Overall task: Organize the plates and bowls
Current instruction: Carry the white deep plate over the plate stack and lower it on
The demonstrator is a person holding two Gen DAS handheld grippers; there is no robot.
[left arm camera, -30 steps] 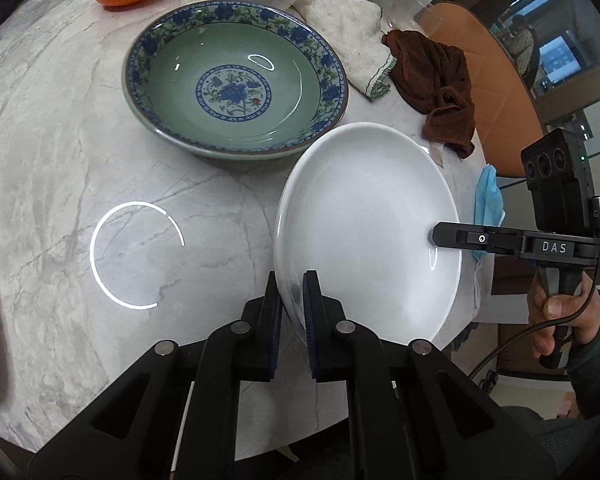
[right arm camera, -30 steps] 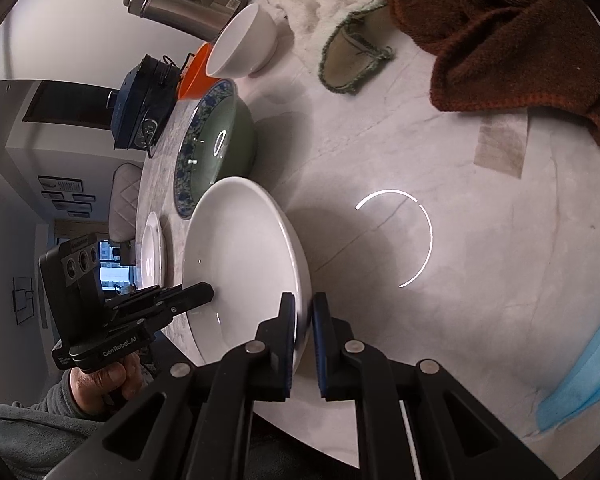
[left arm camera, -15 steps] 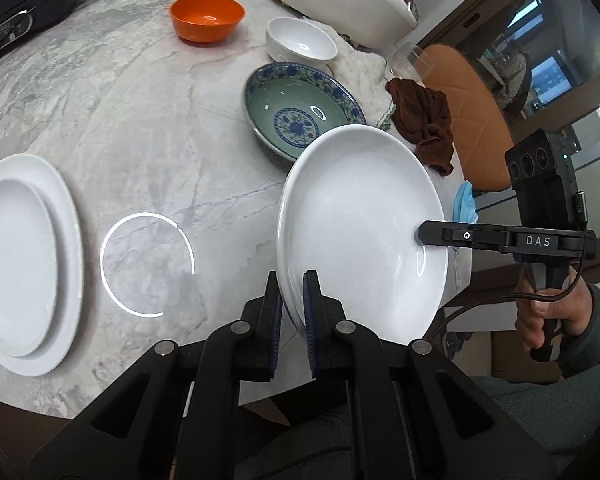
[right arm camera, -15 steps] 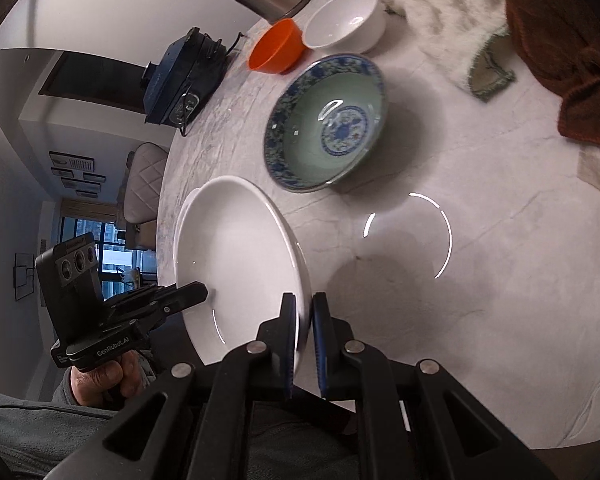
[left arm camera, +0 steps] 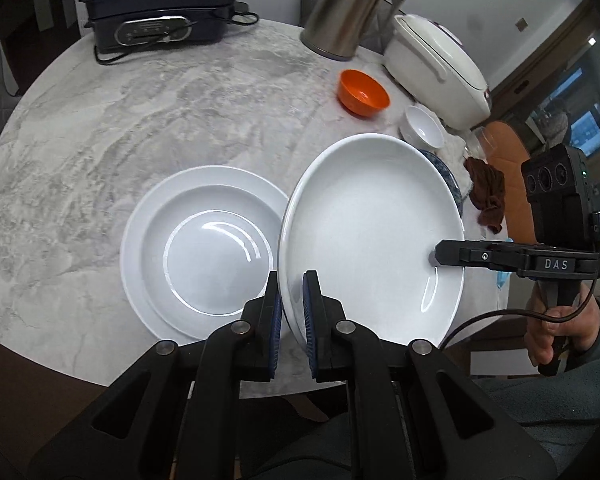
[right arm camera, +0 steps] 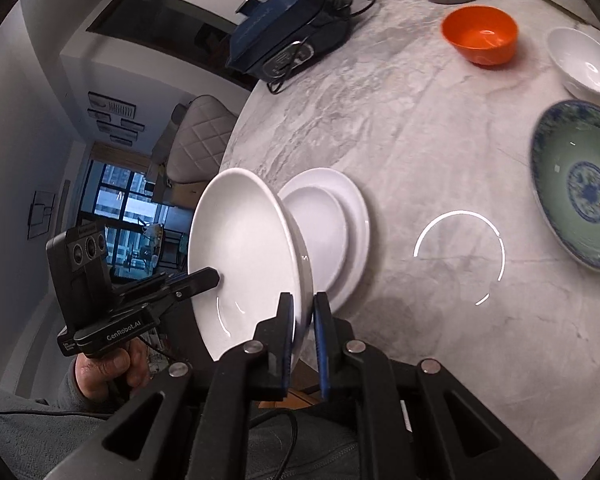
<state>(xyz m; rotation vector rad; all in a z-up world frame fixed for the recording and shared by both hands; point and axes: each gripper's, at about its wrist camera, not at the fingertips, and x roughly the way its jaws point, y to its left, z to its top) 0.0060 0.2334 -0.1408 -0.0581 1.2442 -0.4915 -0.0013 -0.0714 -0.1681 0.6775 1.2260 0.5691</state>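
Both grippers hold one white deep plate [left arm camera: 372, 232] by opposite rims, lifted above the table. My left gripper [left arm camera: 291, 304] is shut on its near rim. My right gripper [right arm camera: 302, 312] is shut on the other rim; the plate also shows in the right wrist view [right arm camera: 244, 256]. A stack of two white plates [left arm camera: 204, 248] lies on the marble table just left of the held plate, also in the right wrist view [right arm camera: 336, 232]. A green-and-blue patterned bowl [right arm camera: 580, 188], a white bowl [right arm camera: 584, 64] and an orange bowl [right arm camera: 480, 36] stand further right.
A dark electric cooker [left arm camera: 160, 20], a steel kettle [left arm camera: 348, 12] and a white rice cooker [left arm camera: 436, 68] stand along the far edge of the round table [left arm camera: 140, 120]. A brown cloth [left arm camera: 488, 196] lies at the right edge. The near table edge is close to me.
Both grippers carried the white plate up and leftward, away from the patterned bowl; it now hangs beside the stack of two plates.
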